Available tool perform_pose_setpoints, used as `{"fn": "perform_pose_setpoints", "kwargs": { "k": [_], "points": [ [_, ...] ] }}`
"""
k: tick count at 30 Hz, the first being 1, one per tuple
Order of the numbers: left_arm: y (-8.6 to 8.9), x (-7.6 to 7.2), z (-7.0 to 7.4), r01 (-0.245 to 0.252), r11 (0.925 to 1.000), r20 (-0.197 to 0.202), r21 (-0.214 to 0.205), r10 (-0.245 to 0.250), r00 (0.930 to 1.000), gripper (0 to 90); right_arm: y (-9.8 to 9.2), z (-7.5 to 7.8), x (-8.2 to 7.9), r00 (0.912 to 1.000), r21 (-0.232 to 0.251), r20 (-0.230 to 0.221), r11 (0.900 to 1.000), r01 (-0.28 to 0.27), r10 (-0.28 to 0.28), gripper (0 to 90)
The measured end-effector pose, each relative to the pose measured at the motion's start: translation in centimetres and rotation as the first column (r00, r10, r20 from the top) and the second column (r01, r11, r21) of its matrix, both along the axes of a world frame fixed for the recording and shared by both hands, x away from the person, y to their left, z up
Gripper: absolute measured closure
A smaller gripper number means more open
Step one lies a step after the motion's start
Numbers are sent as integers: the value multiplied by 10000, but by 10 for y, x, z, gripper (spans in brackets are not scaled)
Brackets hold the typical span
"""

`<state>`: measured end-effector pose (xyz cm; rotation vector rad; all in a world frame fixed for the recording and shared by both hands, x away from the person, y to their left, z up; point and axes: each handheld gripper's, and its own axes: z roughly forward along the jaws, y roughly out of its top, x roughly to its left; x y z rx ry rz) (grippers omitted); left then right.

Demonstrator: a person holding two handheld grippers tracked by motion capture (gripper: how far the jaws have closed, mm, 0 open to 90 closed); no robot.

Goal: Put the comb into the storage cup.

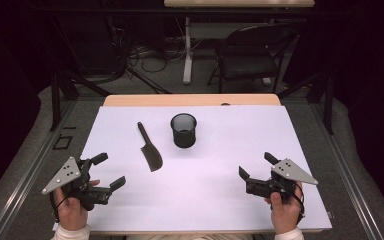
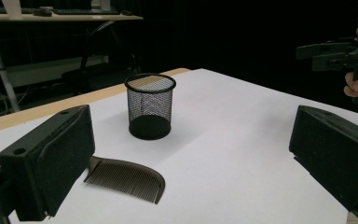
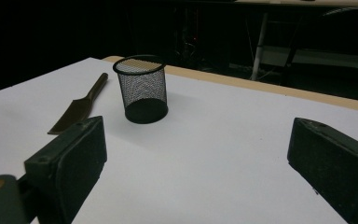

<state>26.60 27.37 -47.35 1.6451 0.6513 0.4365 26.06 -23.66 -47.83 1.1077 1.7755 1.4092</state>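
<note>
Worktop (image 1: 240, 150) space is generous: the white sheet lies bare across its whole near half and its right side, and the wooden far edge shows as a thin strip behind it. The comb (image 1: 150, 148) lies flat left of centre, well in from the left edge, with its long axis running from the far edge toward the near one, slightly slanted; its thin handle points to the far-left and the broad toothed end toward the near edge. The black mesh cup (image 1: 183, 130) stands upright just right of the comb, apart from it, closer to the far edge than the near one. The left gripper (image 1: 108, 170) hangs over the near-left corner, held in a hand (image 1: 71, 208) coming in from the near edge, its jaws spread wide with nothing between them, aimed toward the comb. The right gripper (image 1: 256, 165) sits over the near-right part of the sheet, its hand (image 1: 284, 210) gripping from below, jaws likewise spread and empty, pointing inward toward the centre.
</note>
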Motion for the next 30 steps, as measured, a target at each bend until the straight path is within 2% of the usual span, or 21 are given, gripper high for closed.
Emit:
{"fn": "perform_pose_setpoints", "kwargs": {
  "k": [6,7,10,13,14,16,18,19,22,25,30],
  "points": [
    [0,3,-1,12,10000,-196,-61,-13,9998,1,1,-4,2,9999,-197,-105,9998,31,-33,13],
    [0,4,-1,22,9999,-243,-116,-25,9997,1,2,-5,5,9996,-223,-283,9998,4,-11,10],
    [-1,5,-2,29,9997,-402,-223,-37,9992,1,3,-7,7,9990,-197,-444,9998,71,-80,10],
    [-2,9,-2,-349,9994,-813,-55,344,9961,1,4,-8,9,9985,-46,-546,10000,51,-54,1],
    [-2,11,-4,-379,9992,-1013,-114,366,9942,1,4,-8,9,9986,-62,-531,10000,15,-18,0],
    [-1,11,-5,-332,9993,-1097,-161,312,9935,1,4,-8,8,9982,-145,-596,9999,10,-19,1],
    [-2,13,-4,-468,9989,-1168,-89,454,9921,1,7,-9,9,9979,-216,-649,9997,-92,78,9],
    [-4,14,-3,-607,9981,-1166,124,617,9913,1,7,-10,9,9979,-233,-641,9997,-77,62,9],
    [-6,16,-1,-702,9969,-1210,357,740,9899,1,8,-10,9,9979,-339,-651,9994,4,-26,14],
    [-9,20,1,-710,9959,-1265,552,775,9889,1,7,-12,9,9976,-251,-679,9996,93,-110,16],
    [-13,29,6,-1010,9902,-1271,968,1129,9854,5,8,-14,10,9965,-352,-816,9992,170,-198,27]
  ]
}}
